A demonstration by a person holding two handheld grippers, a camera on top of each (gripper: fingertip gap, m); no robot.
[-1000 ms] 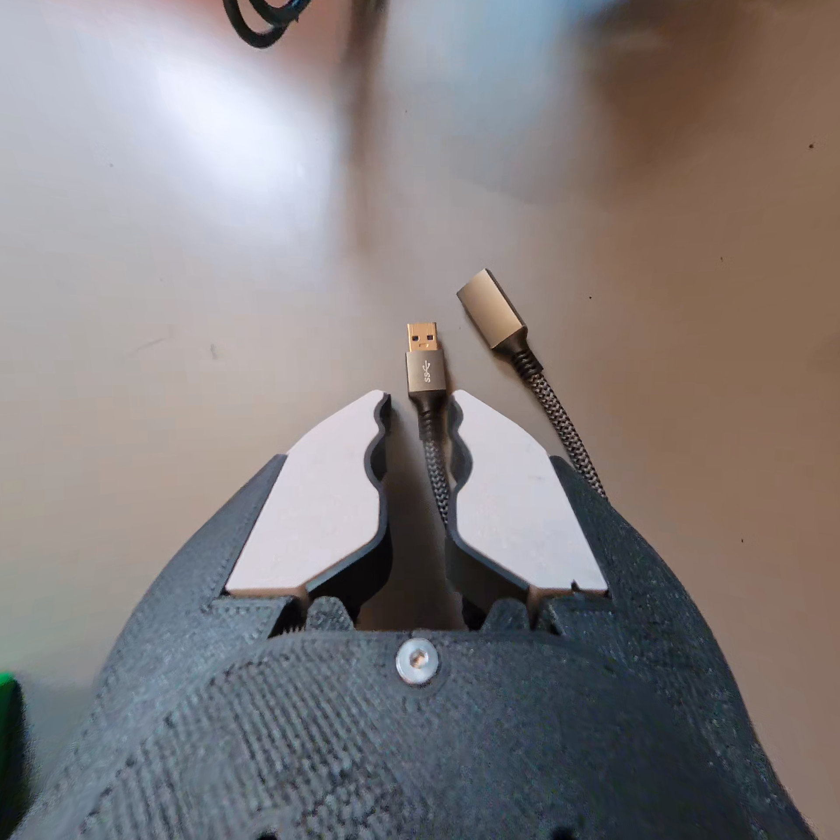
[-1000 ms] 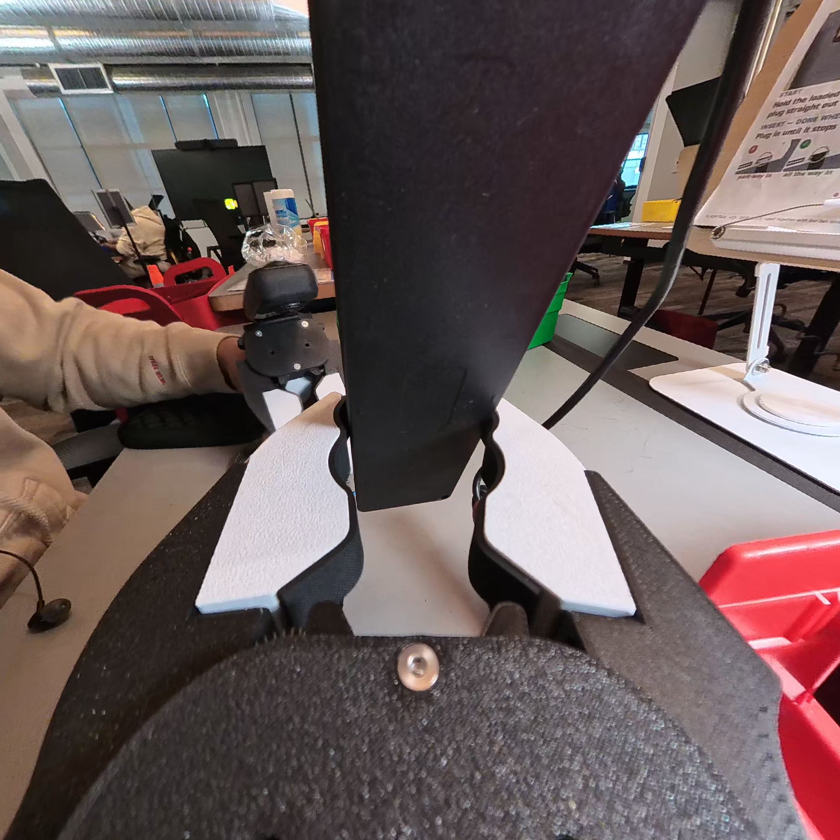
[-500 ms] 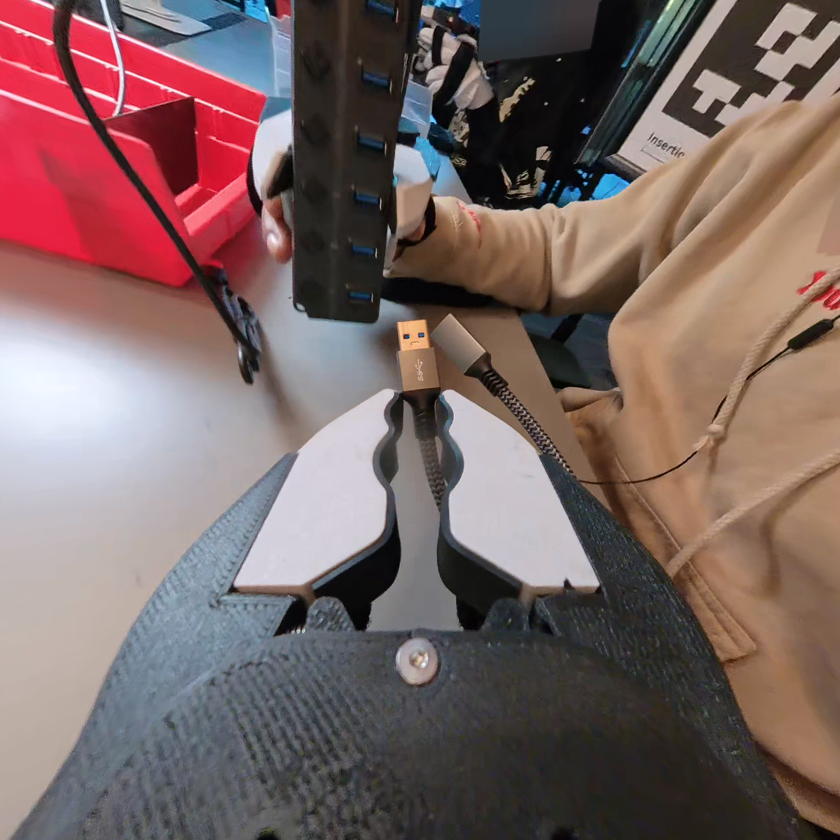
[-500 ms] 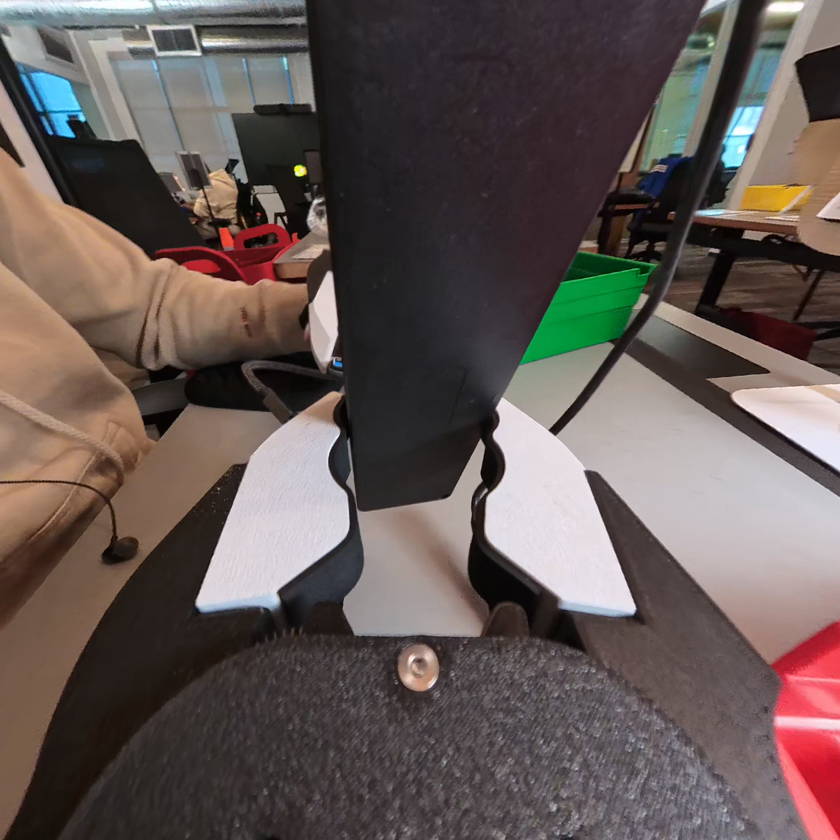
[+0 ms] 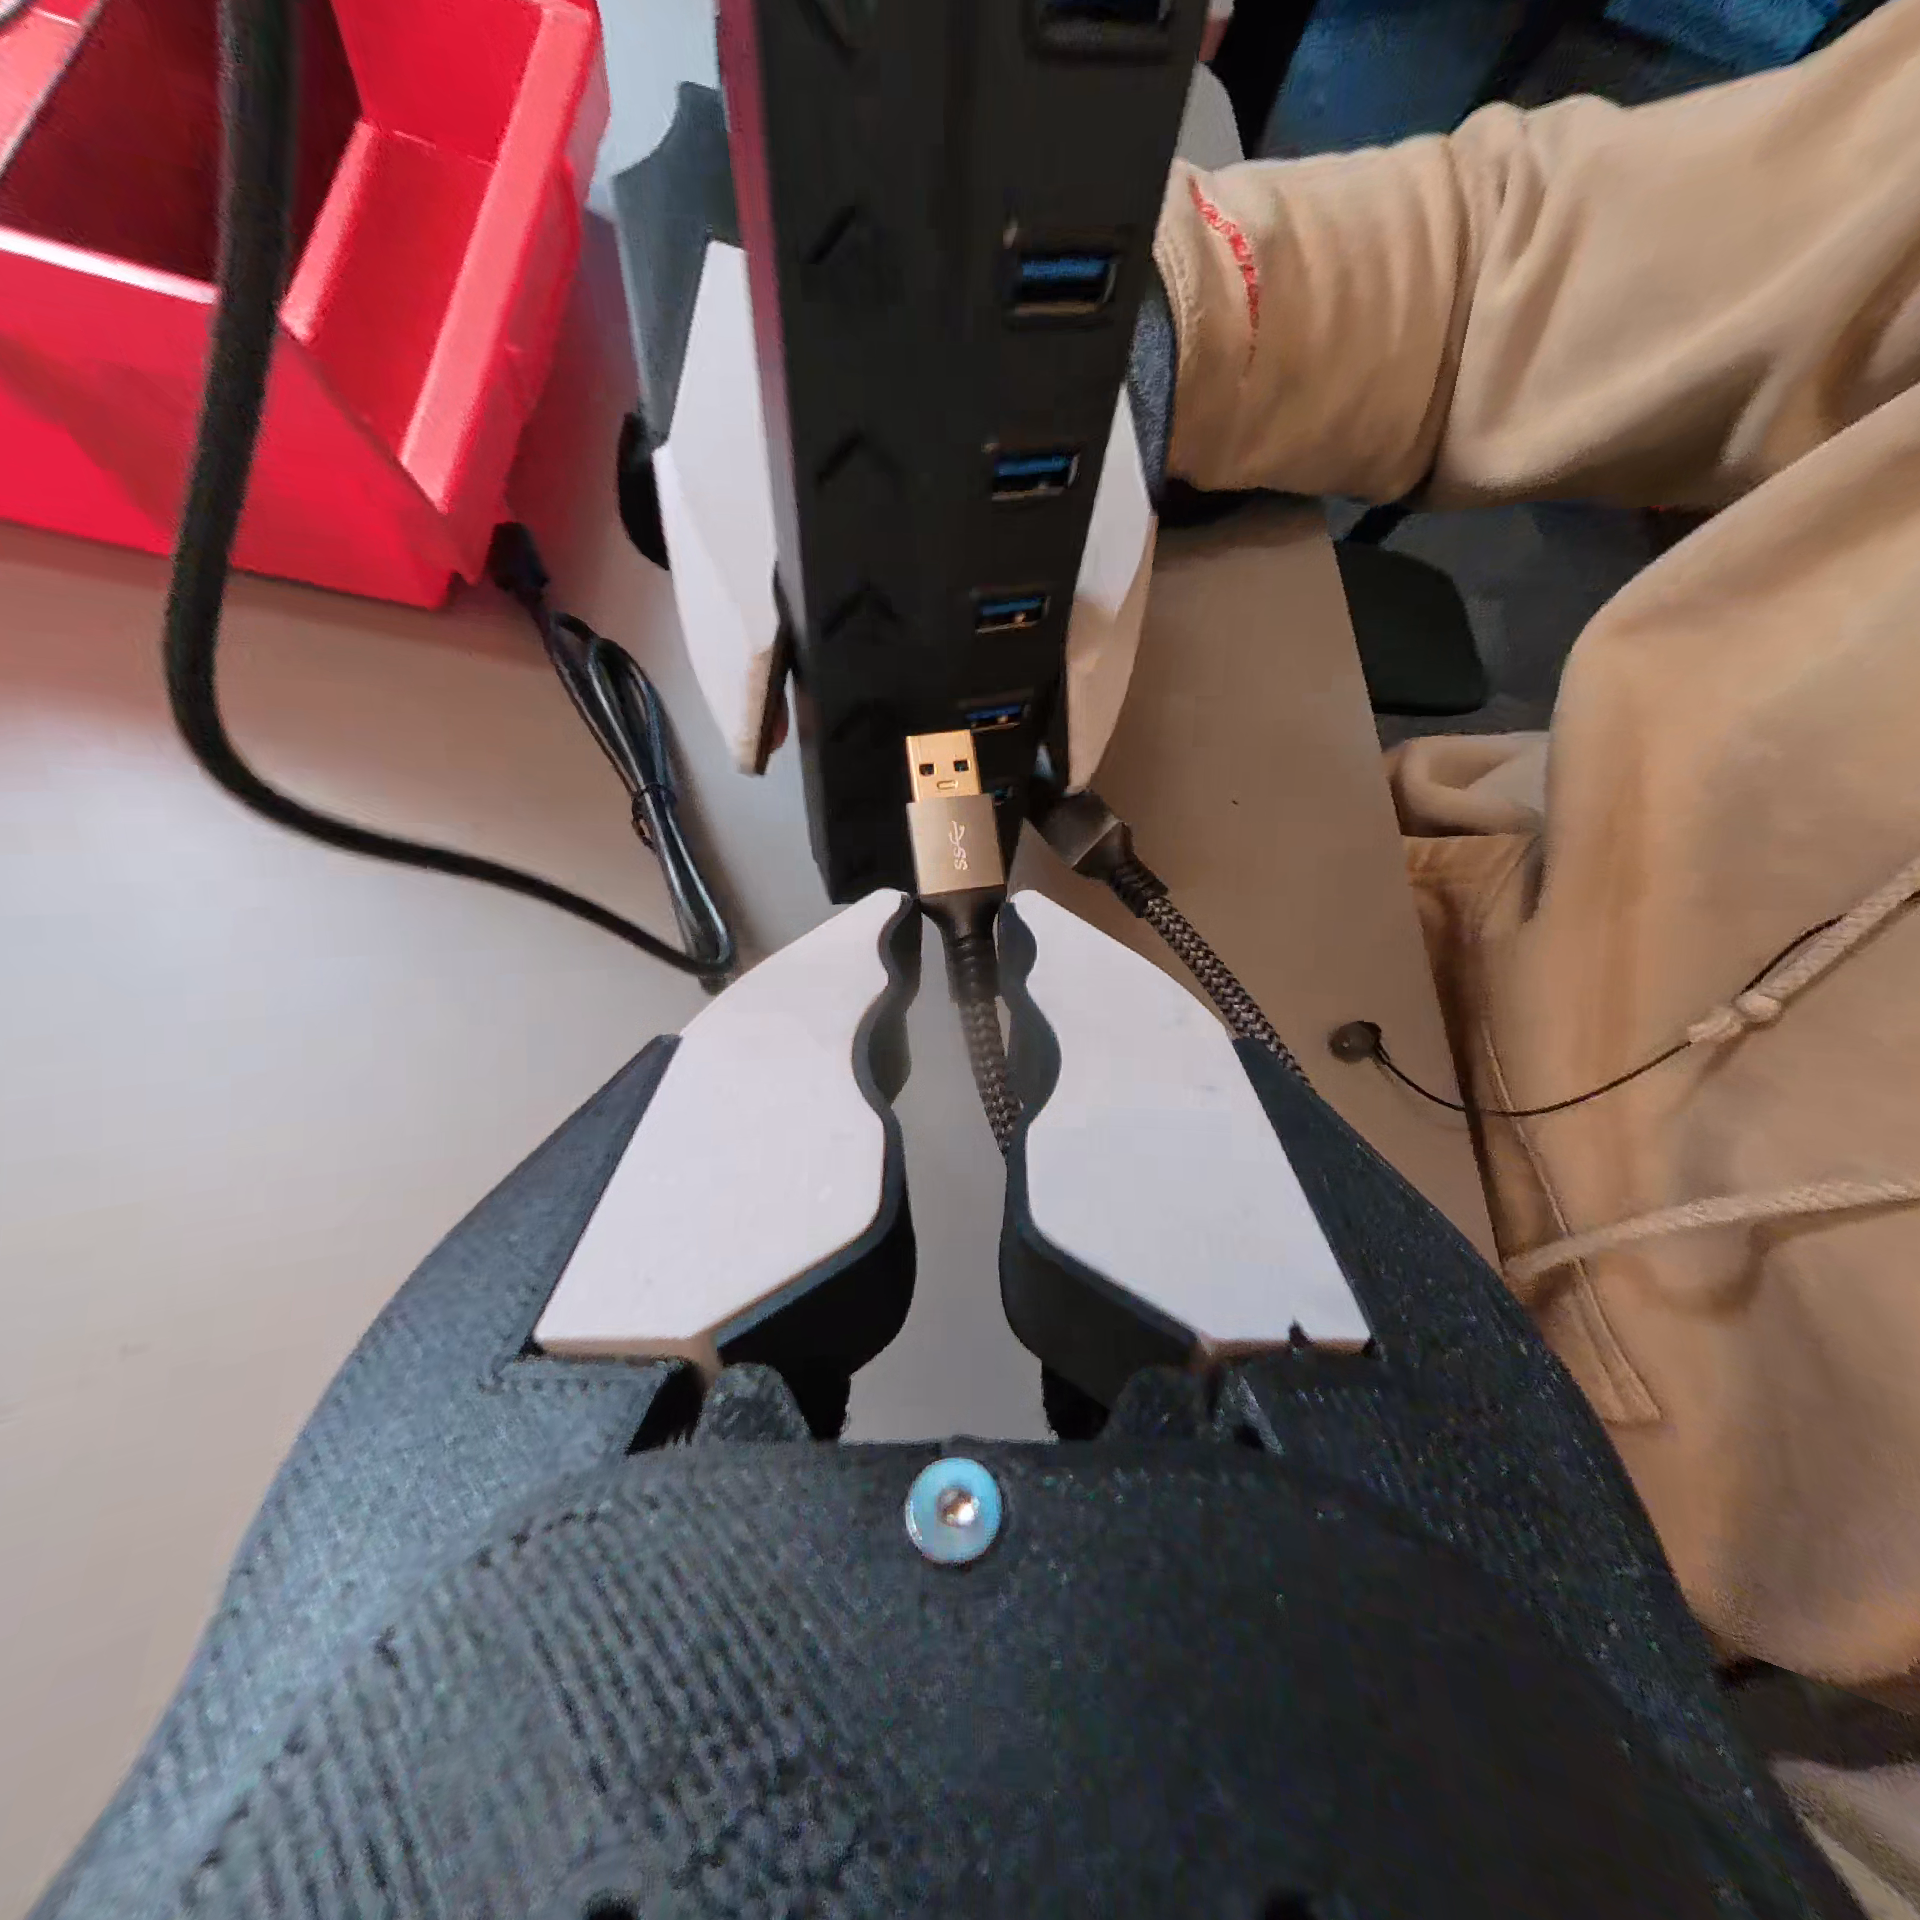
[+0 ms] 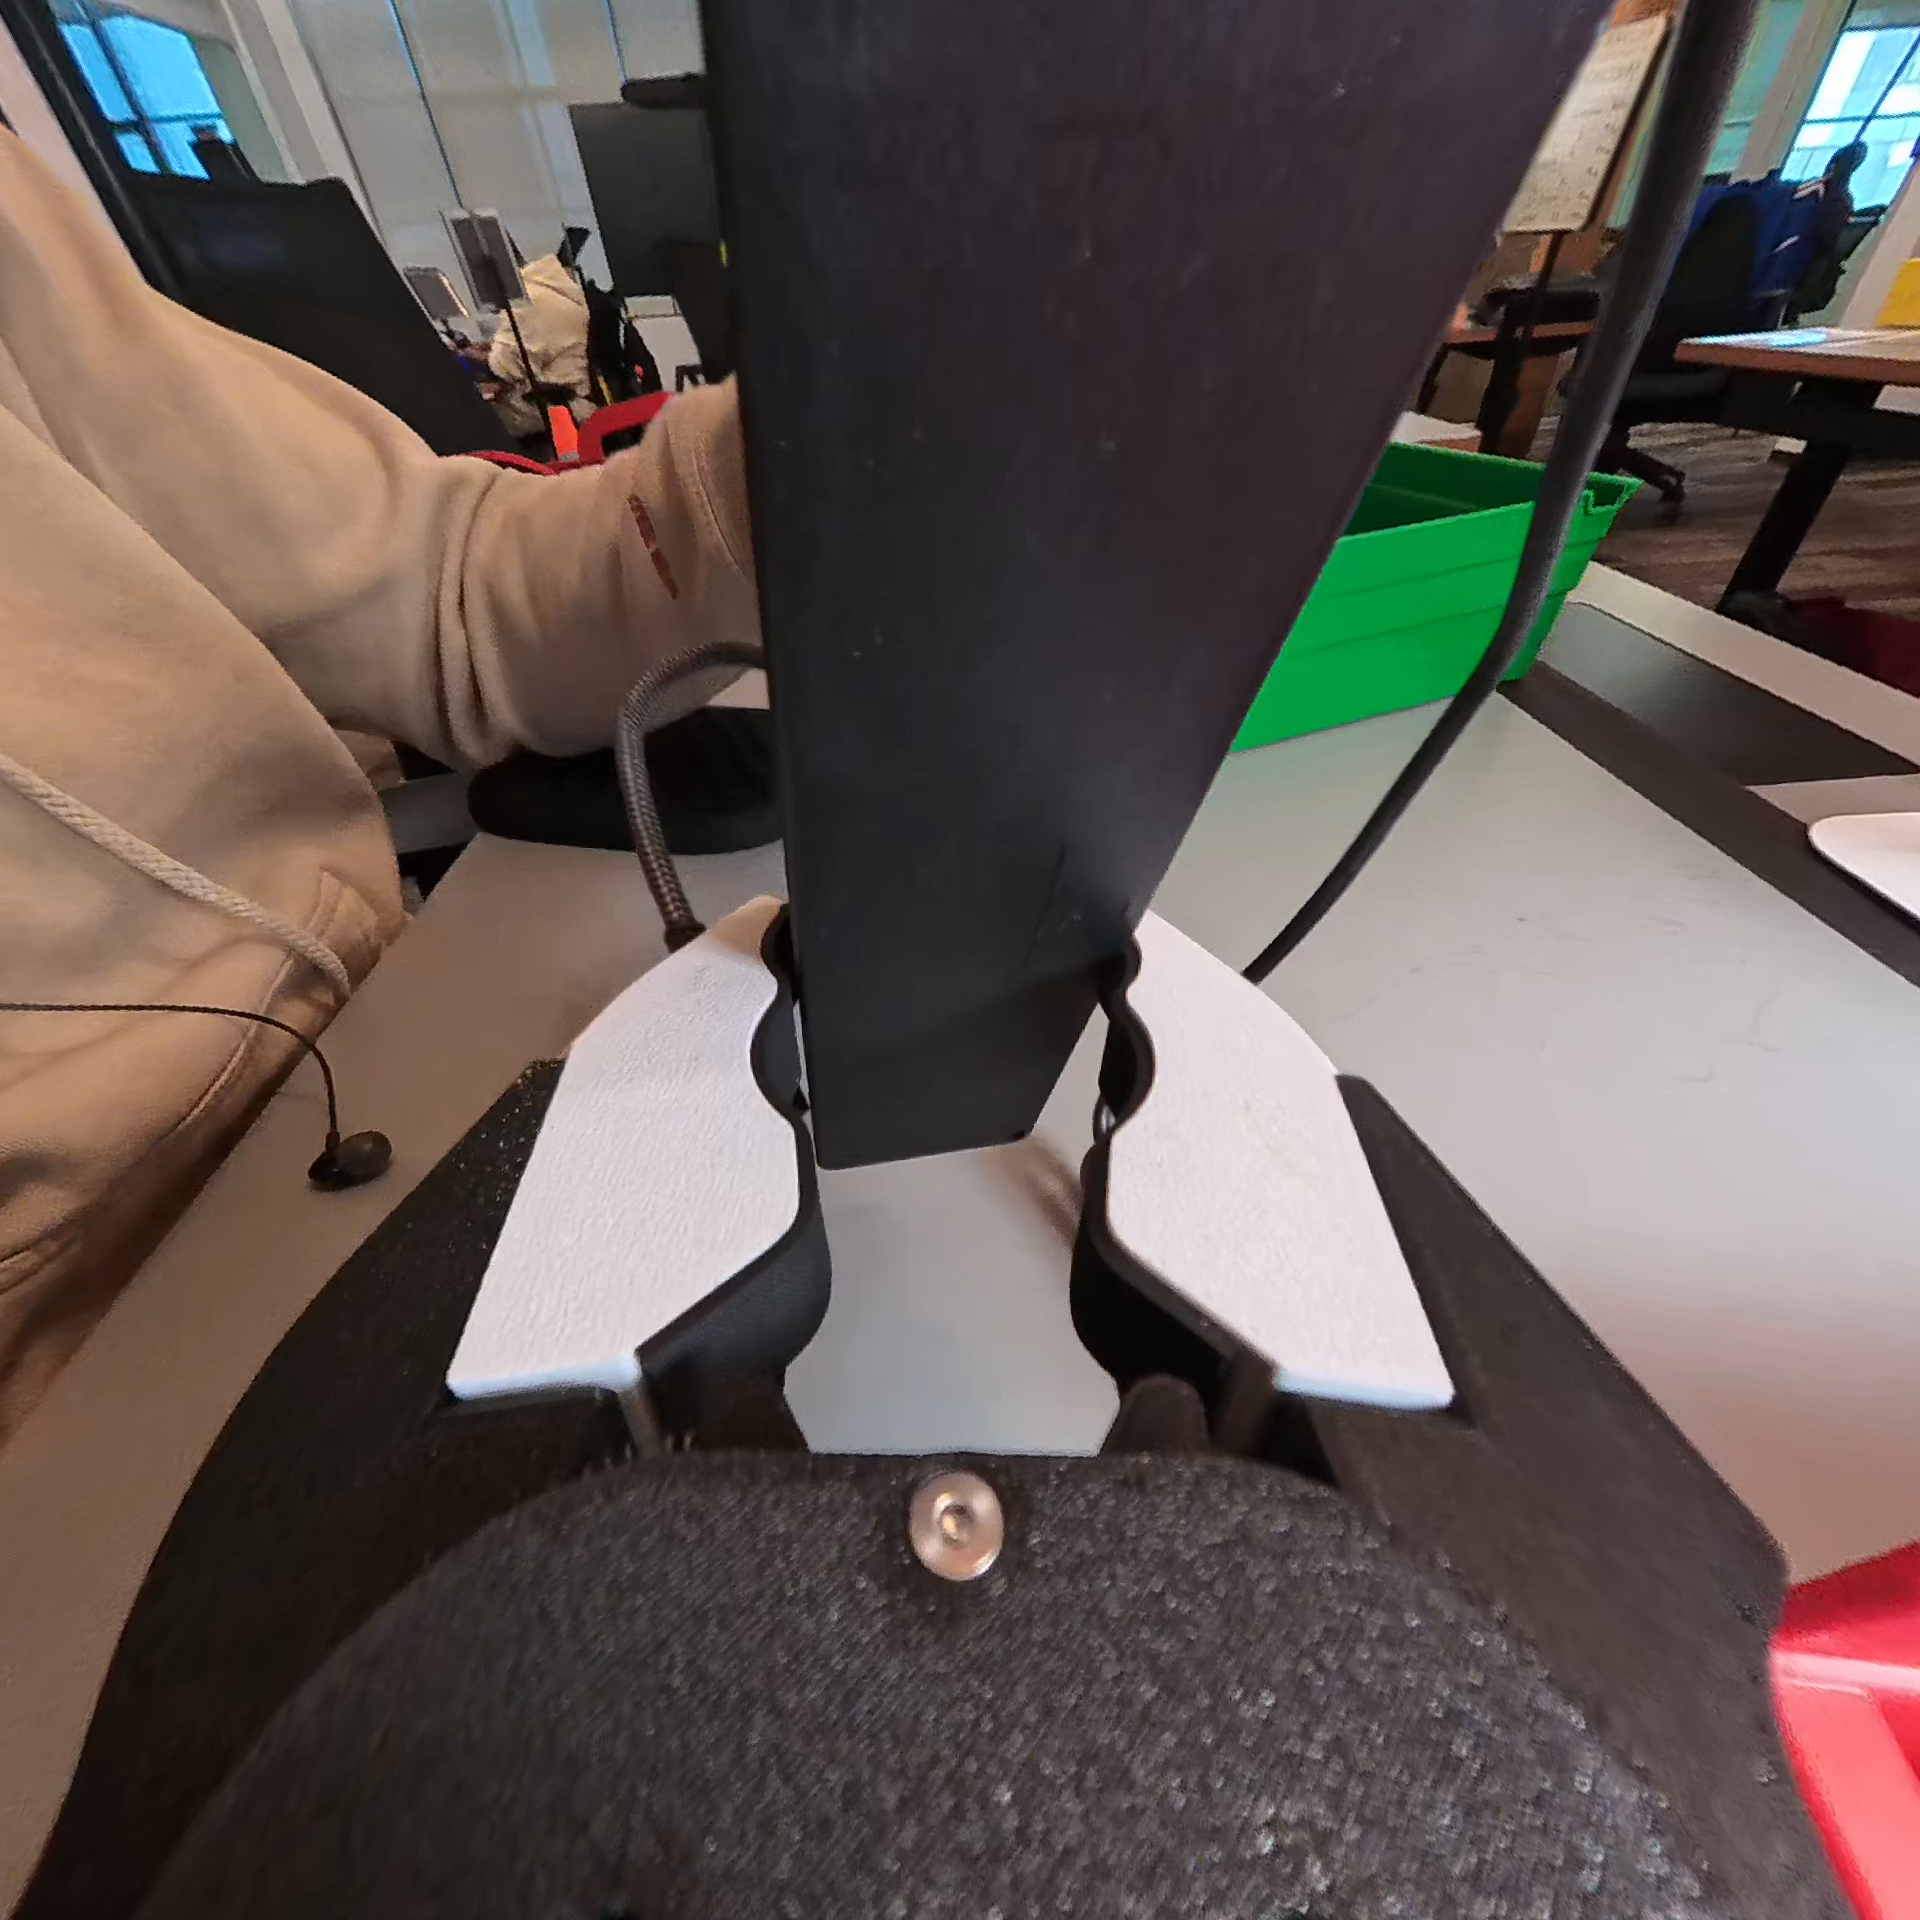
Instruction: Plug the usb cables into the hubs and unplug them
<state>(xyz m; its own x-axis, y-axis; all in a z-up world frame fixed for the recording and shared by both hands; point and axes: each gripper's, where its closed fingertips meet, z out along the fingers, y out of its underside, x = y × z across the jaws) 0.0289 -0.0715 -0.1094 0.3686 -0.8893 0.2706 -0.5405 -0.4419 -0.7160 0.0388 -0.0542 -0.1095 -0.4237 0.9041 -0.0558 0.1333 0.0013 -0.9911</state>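
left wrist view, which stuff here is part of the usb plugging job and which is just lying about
In the job:
- left gripper, shut on the braided usb cable
- black hub, held upright by the right gripper

Lying about:
- red bin
- green bin
- thin black bundled cable
- earbud

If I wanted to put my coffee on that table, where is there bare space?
Free: the pale tabletop left of the left gripper, below the black cord. Crowded: near the red bin, cord bundle and hub.
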